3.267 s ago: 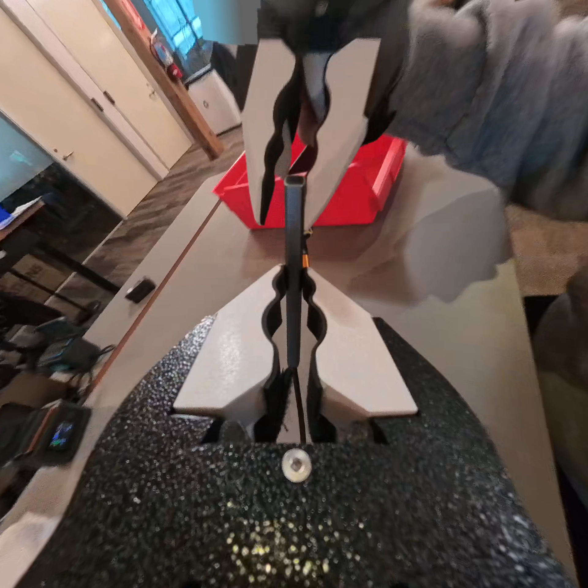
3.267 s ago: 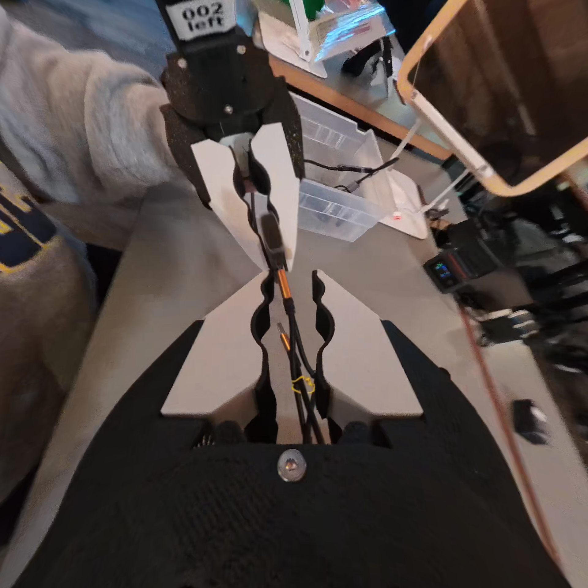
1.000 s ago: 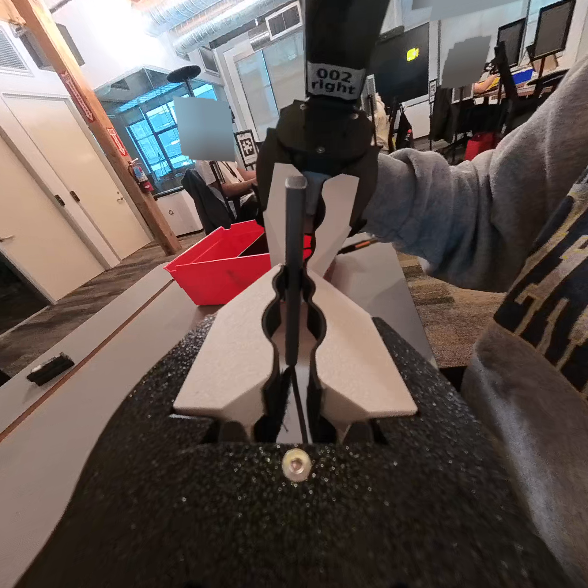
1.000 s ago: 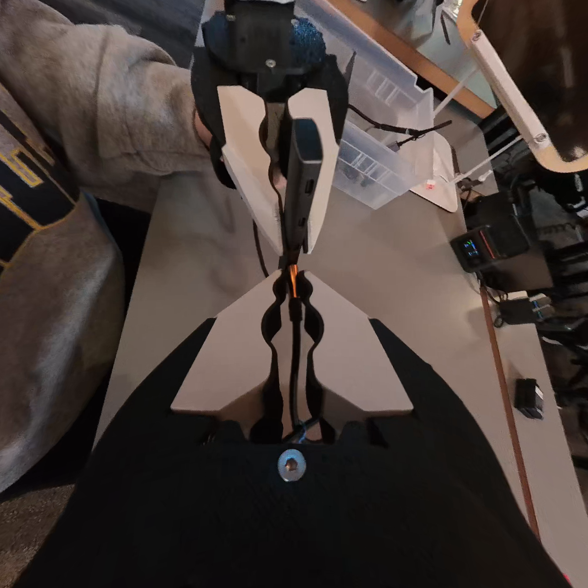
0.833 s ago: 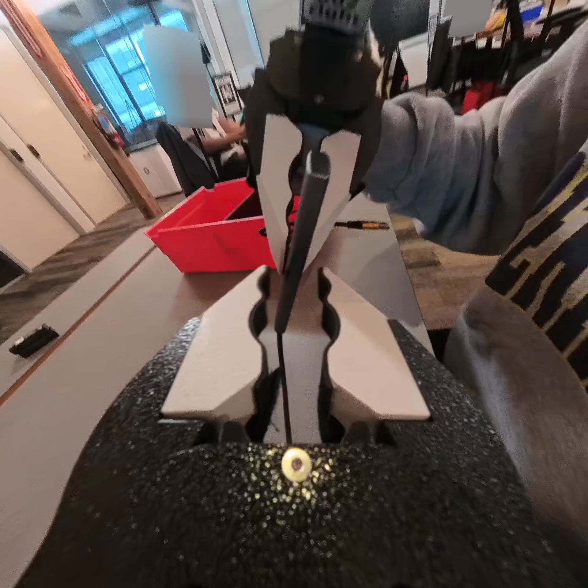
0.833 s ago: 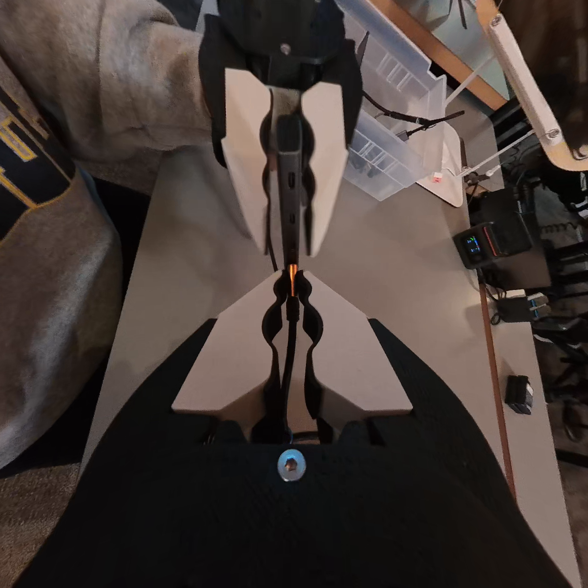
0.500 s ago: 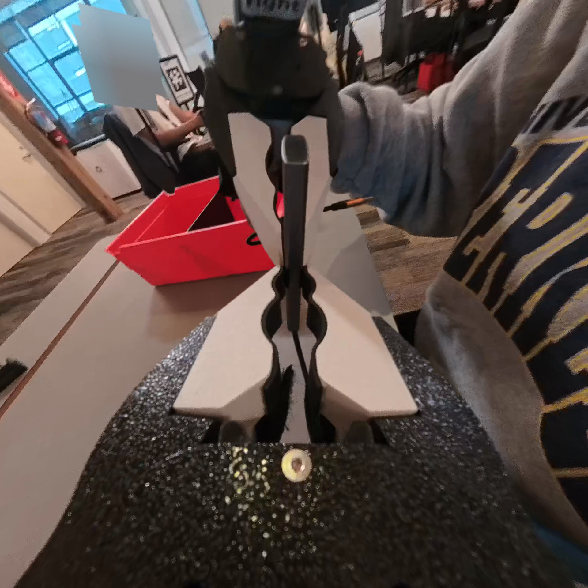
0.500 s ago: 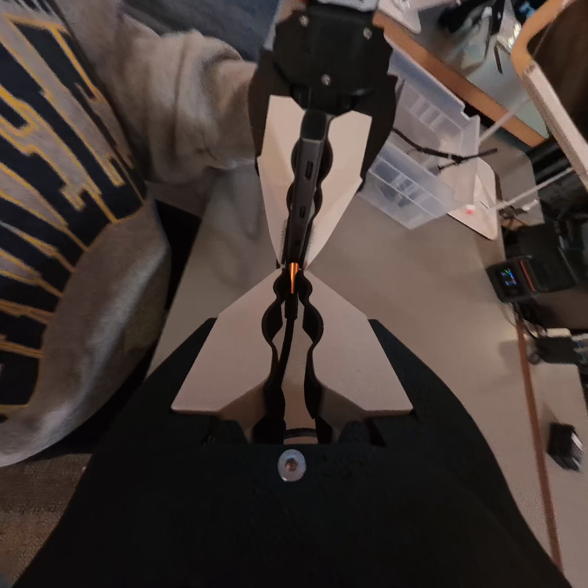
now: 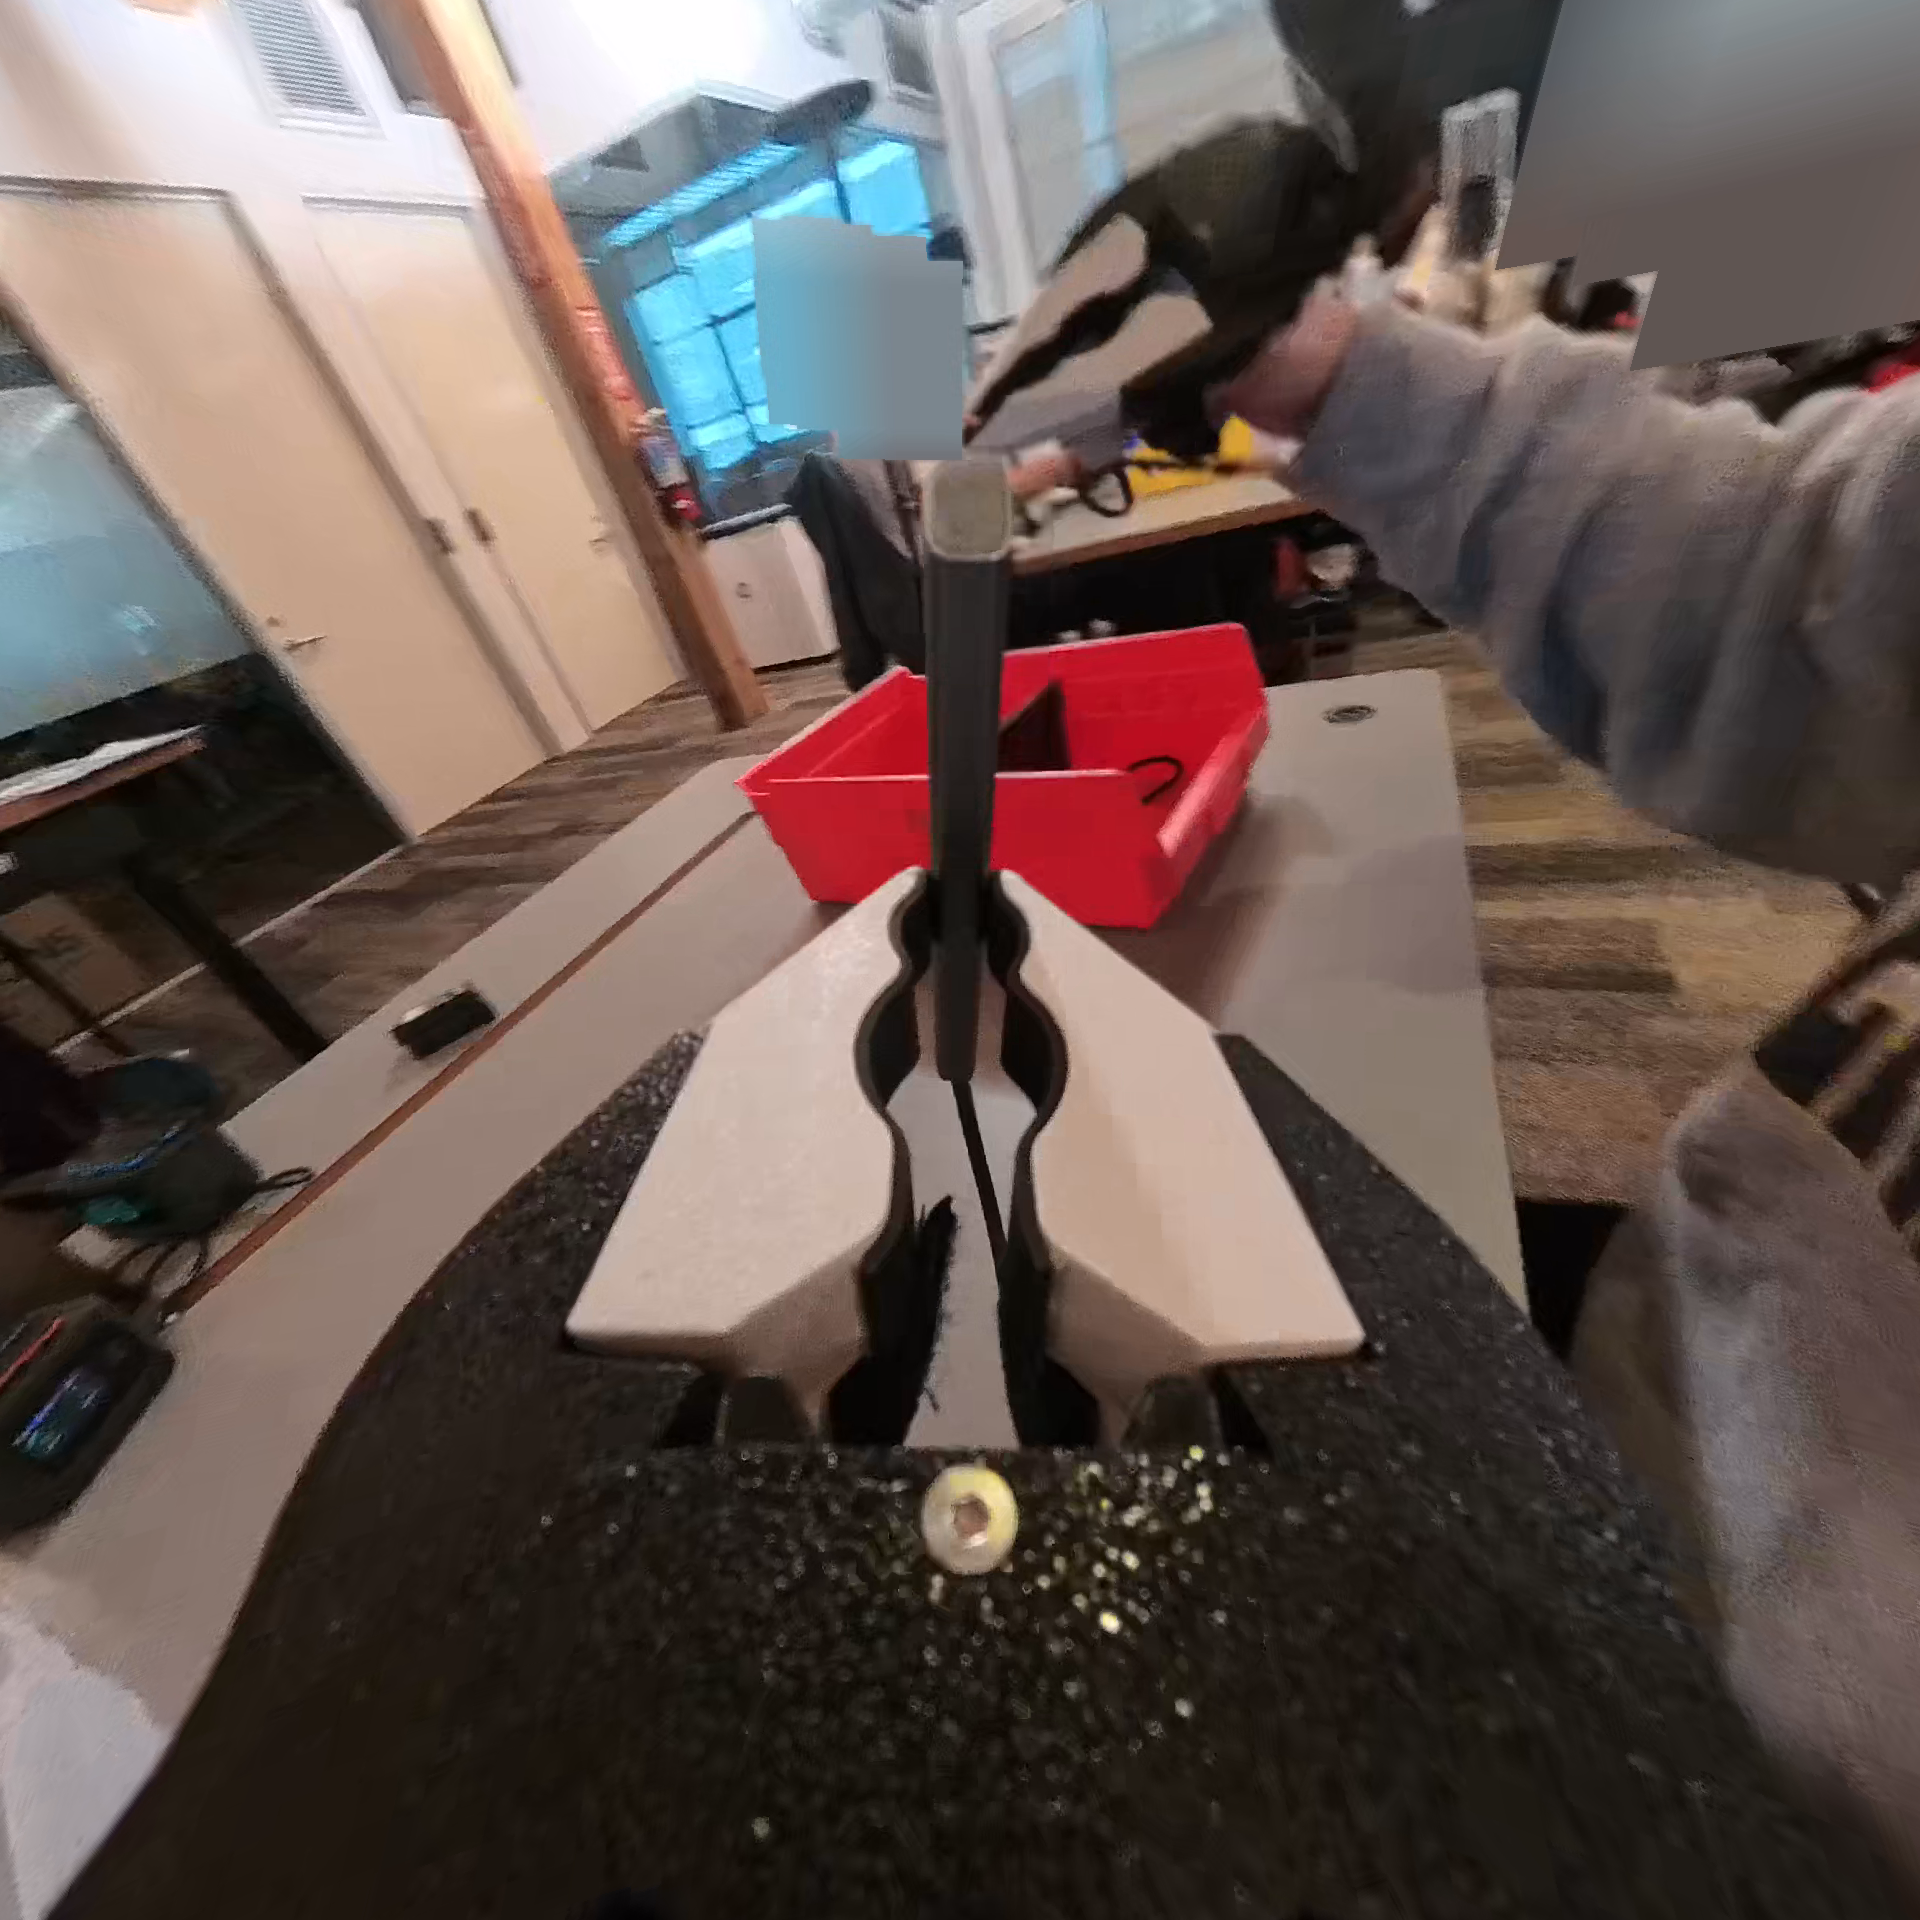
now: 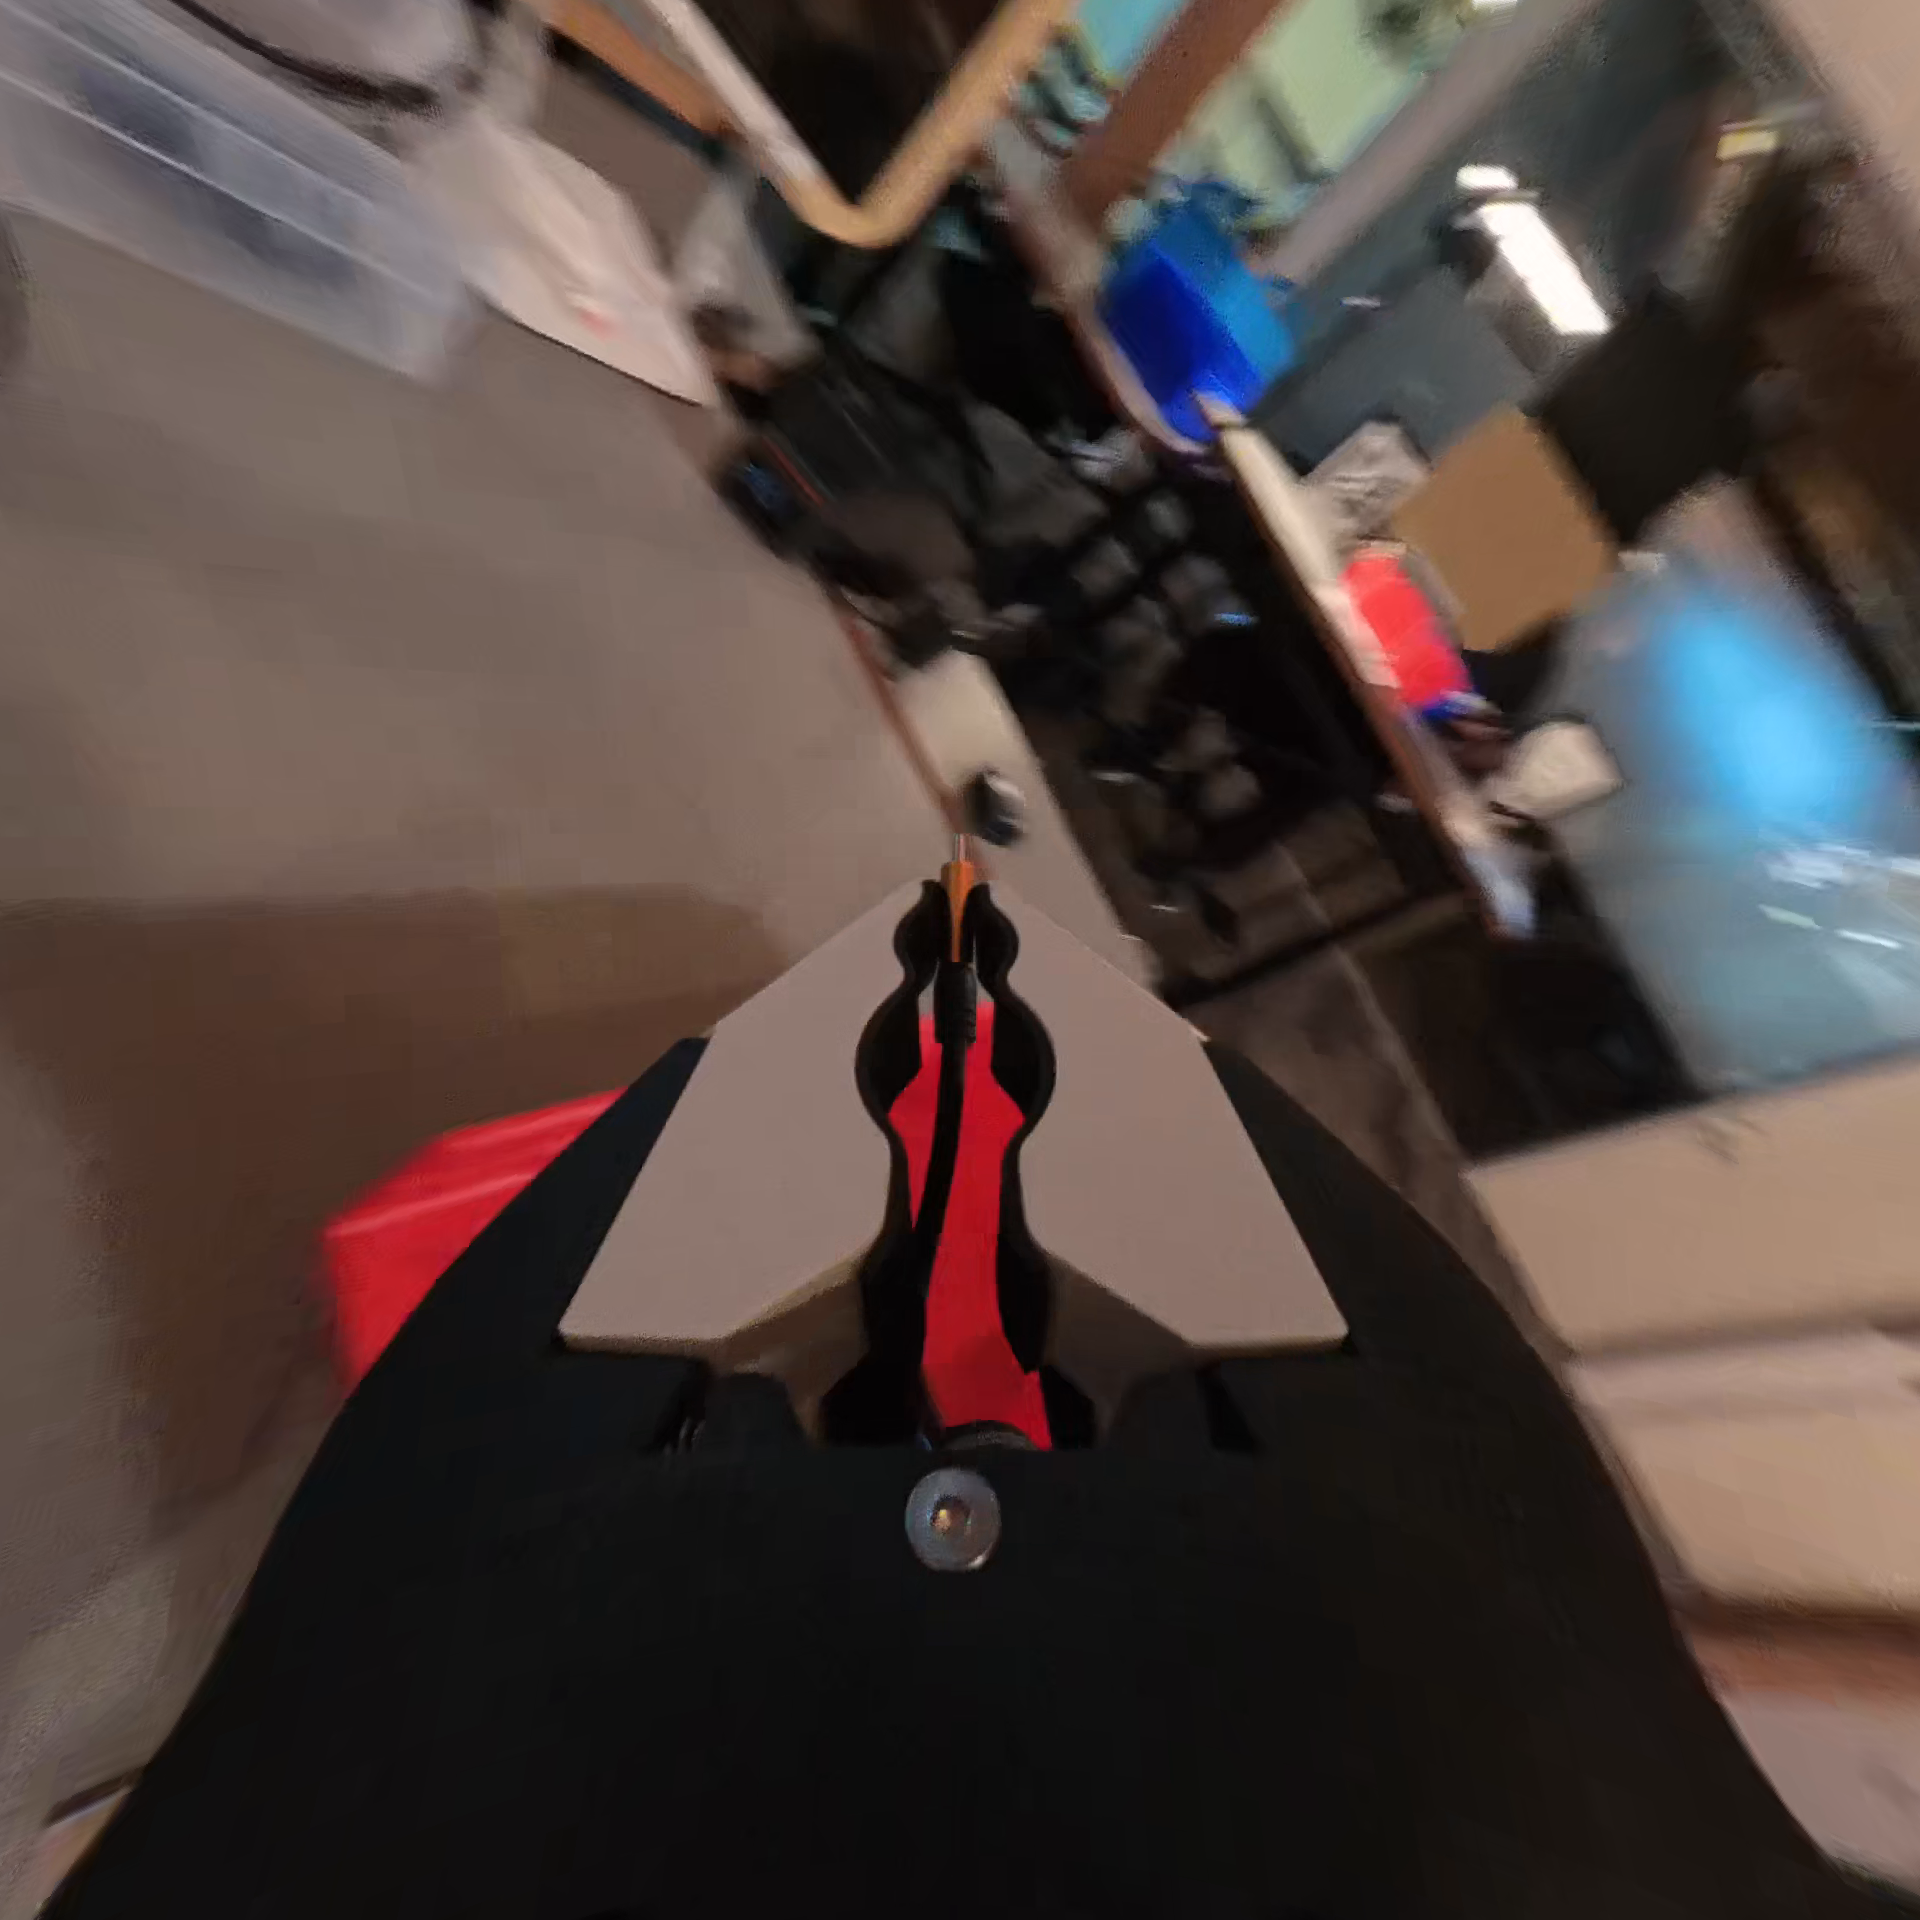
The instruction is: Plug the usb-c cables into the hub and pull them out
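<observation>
My left gripper is shut on the dark grey hub, which stands up and forward from the fingertips; its own thin black cord runs back between the fingers. My right gripper is shut on a black USB-C cable with an orange plug collar; the metal tip pokes out free, apart from the hub. In the left wrist view the right gripper shows blurred at the upper right, held by a grey-sleeved arm, away from the hub.
A red bin sits on the grey table beyond the hub, and lies under my right gripper. A small black block lies at the table's left. A clear plastic organiser is at the far left, blurred. The grippers' ends are close to 25 centimeters from one another. My left gripper is the nearer one to the clear plastic organiser: about 25 centimeters, against 45 centimeters.
The right gripper has pulled back from the hub with the cable's plug and swung away to the right. The hub stays in my left gripper, which has tilted.
</observation>
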A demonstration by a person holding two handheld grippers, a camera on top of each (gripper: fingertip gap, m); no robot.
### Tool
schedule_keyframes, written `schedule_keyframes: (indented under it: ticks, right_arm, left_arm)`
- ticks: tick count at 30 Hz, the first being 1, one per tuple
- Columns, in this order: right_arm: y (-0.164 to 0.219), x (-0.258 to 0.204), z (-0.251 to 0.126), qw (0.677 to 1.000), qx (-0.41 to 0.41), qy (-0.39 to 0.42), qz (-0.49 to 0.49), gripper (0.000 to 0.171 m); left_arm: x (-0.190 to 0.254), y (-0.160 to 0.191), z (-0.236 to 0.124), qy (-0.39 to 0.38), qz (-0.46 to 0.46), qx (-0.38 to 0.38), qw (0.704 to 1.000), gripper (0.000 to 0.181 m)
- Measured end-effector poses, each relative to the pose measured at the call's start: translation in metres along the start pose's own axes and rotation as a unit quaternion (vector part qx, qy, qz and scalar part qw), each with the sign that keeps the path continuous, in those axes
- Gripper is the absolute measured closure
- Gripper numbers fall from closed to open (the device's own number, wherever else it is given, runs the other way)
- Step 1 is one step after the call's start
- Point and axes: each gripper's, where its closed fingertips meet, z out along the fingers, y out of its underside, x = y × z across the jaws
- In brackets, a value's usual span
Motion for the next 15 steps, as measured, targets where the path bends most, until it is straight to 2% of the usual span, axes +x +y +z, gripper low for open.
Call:
schedule_keyframes:
  ticks: [3,5,9,10,12,13,15]
  right_arm:
    - [0.018,0.020,0.004,0.996,0.028,0.084,-0.012,0.166]
    - [0.036,0.014,0.011,0.994,0.020,0.099,-0.032,0.166]
    - [0.091,-0.037,0.032,0.995,-0.078,-0.042,0.038,0.165]
    - [0.102,-0.047,0.033,0.990,-0.106,-0.075,0.061,0.155]
    - [0.118,-0.052,0.029,0.977,-0.170,-0.093,0.088,0.111]
    - [0.122,-0.050,0.024,0.970,-0.209,-0.087,0.090,0.095]
    - [0.099,-0.055,0.018,0.968,-0.218,-0.089,0.081,0.088]
  left_arm:
    - [-0.016,-0.009,0.002,-0.049,-0.051,0.039,0.997,0.174]
    - [-0.019,-0.009,0.007,-0.056,-0.078,0.052,0.994,0.174]
    - [-0.022,-0.002,0.021,-0.064,-0.110,0.042,0.991,0.174]
    - [-0.022,-0.001,0.024,-0.061,-0.115,0.039,0.991,0.174]
    - [-0.019,-0.002,0.030,-0.044,-0.116,0.039,0.991,0.174]
    - [-0.018,-0.001,0.032,-0.042,-0.110,0.035,0.992,0.174]
    - [-0.010,0.001,0.038,-0.026,-0.080,0.019,0.996,0.174]
